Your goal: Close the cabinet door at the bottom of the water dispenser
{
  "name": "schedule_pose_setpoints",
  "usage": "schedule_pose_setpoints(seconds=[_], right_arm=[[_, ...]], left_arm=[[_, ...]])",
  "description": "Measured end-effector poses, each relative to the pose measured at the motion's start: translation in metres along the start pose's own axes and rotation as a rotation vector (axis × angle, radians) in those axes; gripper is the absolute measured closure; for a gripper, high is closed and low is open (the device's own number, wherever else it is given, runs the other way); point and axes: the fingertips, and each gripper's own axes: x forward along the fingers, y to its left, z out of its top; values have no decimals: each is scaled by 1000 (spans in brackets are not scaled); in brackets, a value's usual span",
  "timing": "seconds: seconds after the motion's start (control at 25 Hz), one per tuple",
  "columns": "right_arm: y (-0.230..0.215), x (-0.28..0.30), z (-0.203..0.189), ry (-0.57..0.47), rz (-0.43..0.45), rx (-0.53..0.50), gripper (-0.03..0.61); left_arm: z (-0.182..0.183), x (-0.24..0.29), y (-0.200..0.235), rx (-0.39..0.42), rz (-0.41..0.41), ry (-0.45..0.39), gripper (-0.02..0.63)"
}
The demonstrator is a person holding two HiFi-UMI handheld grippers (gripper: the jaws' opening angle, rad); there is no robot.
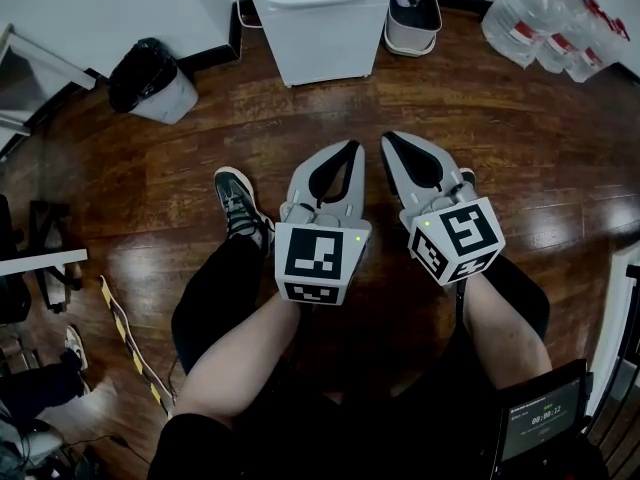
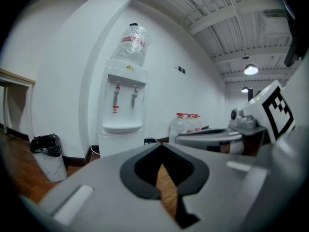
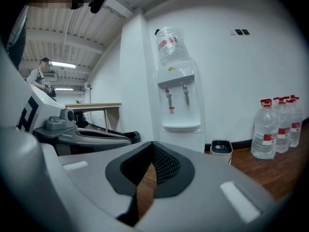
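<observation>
The white water dispenser (image 1: 320, 23) stands against the far wall, with an upturned bottle (image 2: 131, 41) on top. Its lower cabinet front (image 1: 322, 53) faces me and looks flat; the jaws hide most of it in both gripper views, so I cannot tell how the door stands. My left gripper (image 1: 352, 146) and right gripper (image 1: 388, 138) are held side by side above the wooden floor, well short of the dispenser, both pointing at it. Both are shut with nothing between the jaws. The left gripper (image 2: 161, 145) and the right gripper (image 3: 152, 143) show their tips meeting.
A bin with a black bag (image 1: 150, 78) stands left of the dispenser and a small white bin (image 1: 412, 18) right of it. Several water bottles (image 1: 555, 23) sit at the far right. A person's shoe (image 1: 238, 203) is on the floor below the left gripper; a small screen (image 1: 540, 418) is at lower right.
</observation>
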Motion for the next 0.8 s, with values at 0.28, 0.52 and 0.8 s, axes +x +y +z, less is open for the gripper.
schedule_pose_setpoints(seconds=[0.28,0.52,0.8], right_arm=[[6,-9,4,-32,-14,-7,574],[8,-12,5,-38,-12,2,574],[7,-11,6,-41,-10,18,574]], left_arm=[[-2,-10,-3,-3,4,-14,594],[5,-12,-8,17,12,-33,594],[2,-9,-9,22,9,-22,594]])
